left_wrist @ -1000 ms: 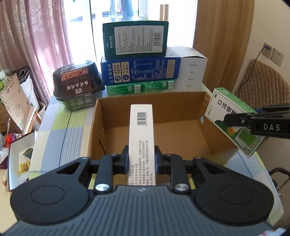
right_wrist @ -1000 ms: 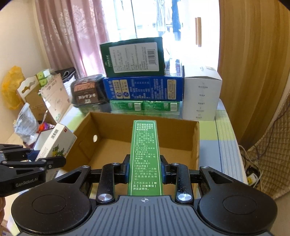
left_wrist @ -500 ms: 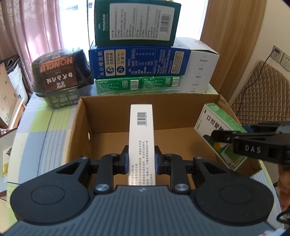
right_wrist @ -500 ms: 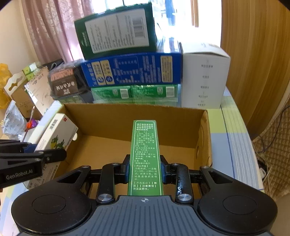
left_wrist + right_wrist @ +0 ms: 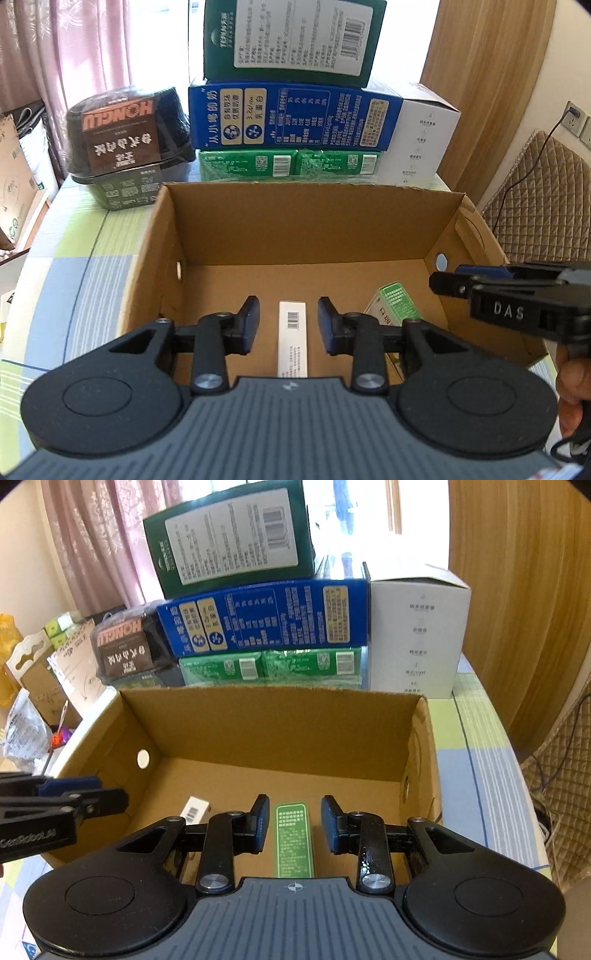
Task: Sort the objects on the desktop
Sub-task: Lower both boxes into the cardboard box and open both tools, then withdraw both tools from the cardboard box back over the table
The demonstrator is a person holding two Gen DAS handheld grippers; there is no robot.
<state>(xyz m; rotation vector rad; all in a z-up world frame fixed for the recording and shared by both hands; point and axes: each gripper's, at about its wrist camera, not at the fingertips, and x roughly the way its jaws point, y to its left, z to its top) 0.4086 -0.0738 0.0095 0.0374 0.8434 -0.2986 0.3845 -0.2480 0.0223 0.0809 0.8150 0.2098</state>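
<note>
2 slim cartons lie flat on the floor of the brown cardboard box (image 5: pixel 310 229): white barcode carton (image 5: pixel 292 338) under my left gripper (image 5: pixel 288 319), green printed carton (image 5: pixel 294 843) under my right gripper (image 5: pixel 294 821). Both grippers' jaws are spread wide, touching nothing, w/ each carton seen btwn them.

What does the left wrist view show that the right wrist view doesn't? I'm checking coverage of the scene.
Only the left wrist view shows the wall socket and the right gripper from outside. Only the right wrist view shows the yellow bag and the left gripper from outside. Both show the cardboard box, the white carton and green carton lying in it, released between open jaws.
</note>
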